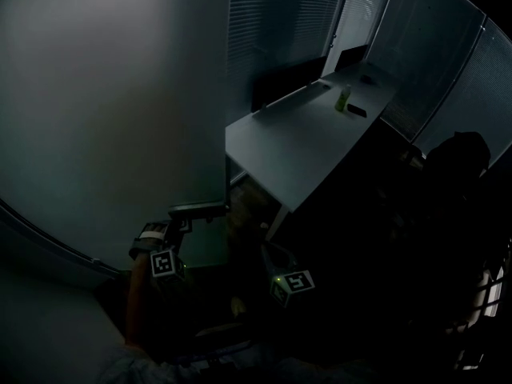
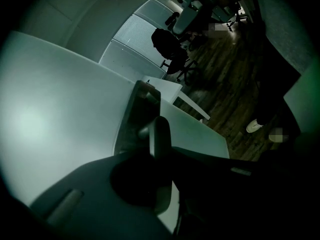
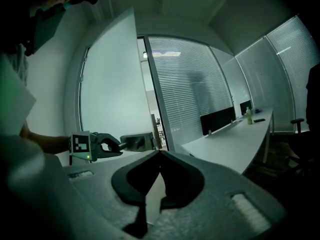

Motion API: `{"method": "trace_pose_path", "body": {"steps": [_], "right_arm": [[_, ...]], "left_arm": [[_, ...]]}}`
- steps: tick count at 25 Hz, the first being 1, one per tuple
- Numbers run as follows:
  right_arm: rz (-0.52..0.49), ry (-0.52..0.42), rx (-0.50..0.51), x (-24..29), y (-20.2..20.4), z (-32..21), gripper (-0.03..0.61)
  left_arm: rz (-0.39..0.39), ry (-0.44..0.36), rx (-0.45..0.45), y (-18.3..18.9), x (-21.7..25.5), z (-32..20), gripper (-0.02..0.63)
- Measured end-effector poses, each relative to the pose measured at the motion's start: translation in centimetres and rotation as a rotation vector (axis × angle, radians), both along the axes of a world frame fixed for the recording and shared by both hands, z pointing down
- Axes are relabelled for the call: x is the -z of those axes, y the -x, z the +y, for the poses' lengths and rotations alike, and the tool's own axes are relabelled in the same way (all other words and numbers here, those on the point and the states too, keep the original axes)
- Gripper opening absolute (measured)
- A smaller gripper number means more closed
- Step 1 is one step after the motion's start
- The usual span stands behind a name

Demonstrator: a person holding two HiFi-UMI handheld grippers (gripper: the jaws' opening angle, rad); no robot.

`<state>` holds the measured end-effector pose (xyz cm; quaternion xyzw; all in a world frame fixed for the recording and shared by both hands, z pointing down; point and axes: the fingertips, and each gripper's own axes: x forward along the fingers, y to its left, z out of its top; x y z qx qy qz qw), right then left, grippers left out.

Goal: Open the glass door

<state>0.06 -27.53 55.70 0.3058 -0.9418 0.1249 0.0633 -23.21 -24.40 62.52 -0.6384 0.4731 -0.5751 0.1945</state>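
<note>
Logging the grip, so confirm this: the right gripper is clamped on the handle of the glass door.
Not right: it is the left gripper that is clamped on the handle of the glass door, as the right gripper view shows.

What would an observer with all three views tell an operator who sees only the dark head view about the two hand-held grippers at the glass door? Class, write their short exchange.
Operator: Is the left hand-held gripper on the handle?
Observer: Yes. The right gripper view shows the left hand-held gripper clamped on the door handle.
Operator: And the right one?
Observer: Its own view shows the right hand-held gripper with its jaws together and nothing between them.
</note>
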Motion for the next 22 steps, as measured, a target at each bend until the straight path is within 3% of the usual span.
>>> {"method": "trace_pose_path", "body": {"steps": [22], "right_arm": [[0.014,-0.003,-0.174,0.1,-4.6,11.4,0.002]], "left_arm": [[0.007,-0.009,-0.116,-3.9,0.3,6.4,0.077]]}}
